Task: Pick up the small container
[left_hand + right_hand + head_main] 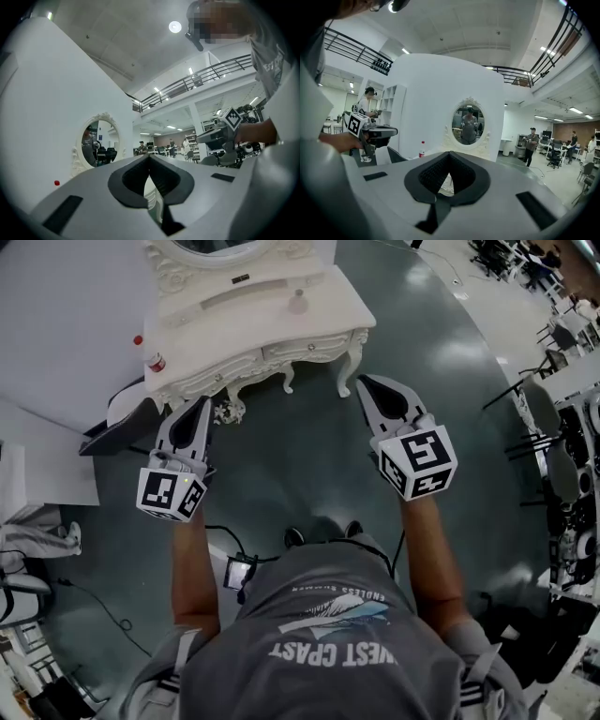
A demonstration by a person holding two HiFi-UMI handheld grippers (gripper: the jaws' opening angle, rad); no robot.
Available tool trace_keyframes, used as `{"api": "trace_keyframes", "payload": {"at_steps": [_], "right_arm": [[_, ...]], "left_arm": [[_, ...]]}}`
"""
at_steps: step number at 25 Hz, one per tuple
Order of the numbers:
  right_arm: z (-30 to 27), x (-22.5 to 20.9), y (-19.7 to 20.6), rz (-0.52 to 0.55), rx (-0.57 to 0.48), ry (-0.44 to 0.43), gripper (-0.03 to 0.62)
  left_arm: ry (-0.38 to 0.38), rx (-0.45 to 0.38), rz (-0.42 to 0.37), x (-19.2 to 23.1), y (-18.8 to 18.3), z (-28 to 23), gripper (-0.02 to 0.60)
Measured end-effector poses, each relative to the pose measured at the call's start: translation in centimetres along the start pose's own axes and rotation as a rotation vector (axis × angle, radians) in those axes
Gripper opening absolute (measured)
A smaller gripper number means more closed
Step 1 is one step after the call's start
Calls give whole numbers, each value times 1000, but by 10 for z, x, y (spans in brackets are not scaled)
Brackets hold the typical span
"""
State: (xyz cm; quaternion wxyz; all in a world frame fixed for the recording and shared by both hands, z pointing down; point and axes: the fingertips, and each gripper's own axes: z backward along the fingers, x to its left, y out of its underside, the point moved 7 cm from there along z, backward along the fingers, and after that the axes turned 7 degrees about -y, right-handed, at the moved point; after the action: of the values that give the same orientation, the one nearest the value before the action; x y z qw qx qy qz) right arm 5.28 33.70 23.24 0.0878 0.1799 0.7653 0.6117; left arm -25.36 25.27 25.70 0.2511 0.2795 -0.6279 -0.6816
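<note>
A small pale container (298,303) stands on top of the white ornate dressing table (272,348), below its oval mirror (468,124). Both grippers hover over the dark floor in front of the table, well short of it. My left gripper (200,405) is near the table's left legs, jaws closed tip to tip with nothing between them (149,156). The right gripper (365,382) is by the table's right leg, shut and empty too (449,154). From the gripper views the container is hidden behind the jaws.
A clear bottle with a red cap (155,361) stands on the table's left end. A dark flat panel (114,431) leans left of the table. Cables (103,606) cross the floor near my feet. Office chairs (548,399) stand at the right. People stand far off (530,143).
</note>
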Motion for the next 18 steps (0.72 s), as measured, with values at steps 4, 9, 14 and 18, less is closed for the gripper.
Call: {"api": "trace_keyframes", "payload": {"at_steps": [4,9,14,18], "right_arm": [[-12,2,-5,3,4,-15,25],[-33,-11,-3,-16,-6,-73,25],[-64,-36,5,-42,-19,-115,26],[-99,-60,8,-47,-28,-173,26]], "left_arm": [[-2,2,-1,10,2,-2,17],[-22,14,11,15,8,-13,17],[-60,37,-4,21,15,-29,17],[-112,54,-13,27,18,-45,17]]}}
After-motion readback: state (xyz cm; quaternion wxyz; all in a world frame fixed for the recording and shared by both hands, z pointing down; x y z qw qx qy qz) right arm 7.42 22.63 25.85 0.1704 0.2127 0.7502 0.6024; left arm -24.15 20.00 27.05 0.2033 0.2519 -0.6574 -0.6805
